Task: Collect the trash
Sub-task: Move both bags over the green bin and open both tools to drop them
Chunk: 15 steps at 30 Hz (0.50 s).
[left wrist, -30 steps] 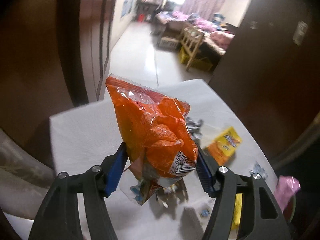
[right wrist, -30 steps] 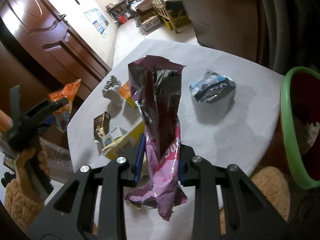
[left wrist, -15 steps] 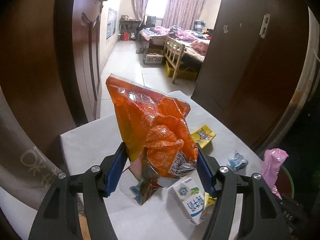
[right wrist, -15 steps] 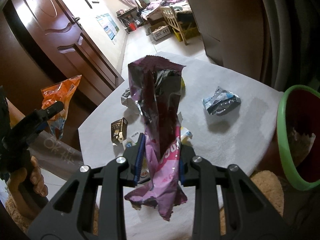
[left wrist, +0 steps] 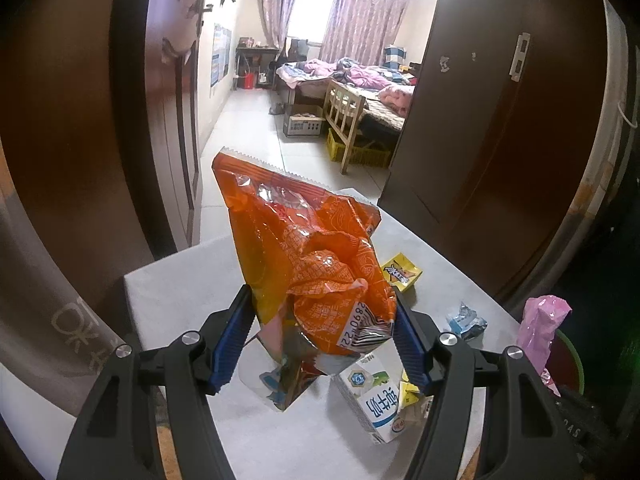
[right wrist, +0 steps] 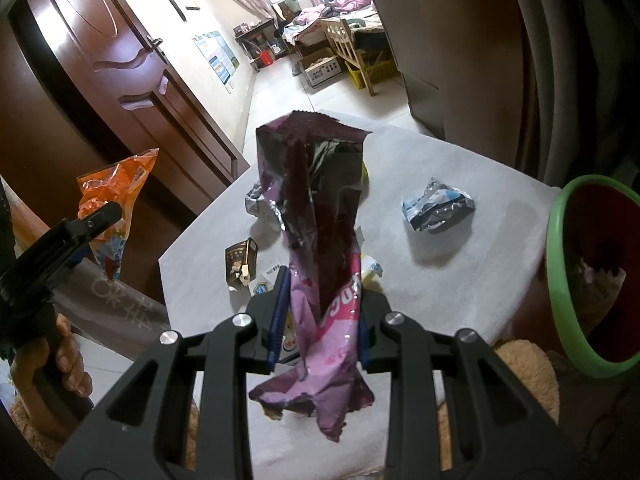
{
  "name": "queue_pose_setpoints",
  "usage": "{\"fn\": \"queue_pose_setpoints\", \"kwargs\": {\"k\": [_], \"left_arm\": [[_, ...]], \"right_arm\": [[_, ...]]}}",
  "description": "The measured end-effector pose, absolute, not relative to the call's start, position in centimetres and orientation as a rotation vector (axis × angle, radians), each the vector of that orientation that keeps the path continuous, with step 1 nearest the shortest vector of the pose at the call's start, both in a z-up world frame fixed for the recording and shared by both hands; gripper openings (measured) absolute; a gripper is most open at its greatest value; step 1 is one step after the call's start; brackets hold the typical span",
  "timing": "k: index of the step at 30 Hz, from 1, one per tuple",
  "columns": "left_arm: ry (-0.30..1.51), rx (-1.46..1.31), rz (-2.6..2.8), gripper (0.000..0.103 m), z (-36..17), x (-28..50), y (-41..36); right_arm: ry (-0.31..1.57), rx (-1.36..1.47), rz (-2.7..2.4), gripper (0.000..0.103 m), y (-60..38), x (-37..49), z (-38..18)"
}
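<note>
Left gripper [left wrist: 320,344] jaws clamp one orange bag [left wrist: 312,256]; right gripper [right wrist: 320,316] jaws clamp one purple wrapper [right wrist: 320,240]; beyond, one tabletop [right wrist: 460,272].

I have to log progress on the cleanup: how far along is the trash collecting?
Done: the green-rimmed bin already holds some scraps. In hand: left gripper clamps an orange bag, right gripper a purple wrapper, neither binned yet. Left on the table: milk carton, yellow packet, blue-white wrapper, brown packet, foil wad.
</note>
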<state>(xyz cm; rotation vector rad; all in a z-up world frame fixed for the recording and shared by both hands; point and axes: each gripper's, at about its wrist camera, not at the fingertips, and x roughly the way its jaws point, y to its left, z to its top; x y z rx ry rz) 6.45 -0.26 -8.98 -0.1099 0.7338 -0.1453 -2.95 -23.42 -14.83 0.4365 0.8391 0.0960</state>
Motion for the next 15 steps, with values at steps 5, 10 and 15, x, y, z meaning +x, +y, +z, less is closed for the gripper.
{"fn": "queue_pose_setpoints", "kwargs": {"k": [5, 10, 15], "left_arm": [[0.720, -0.091, -0.158, 0.063, -8.2, 5.7, -1.1], [0.719, -0.078, -0.181, 0.063, -7.8, 4.9, -1.8], [0.724, -0.057, -0.222, 0.063, -7.6, 4.4, -3.7]], "right_arm": [[0.825, 0.459, 0.112, 0.028, -24.4, -3.2, -13.9], [0.787, 0.493, 0.127, 0.028, -26.0, -3.4, -12.2], [0.760, 0.557, 0.119, 0.028, -28.4, -3.6, -11.3]]}}
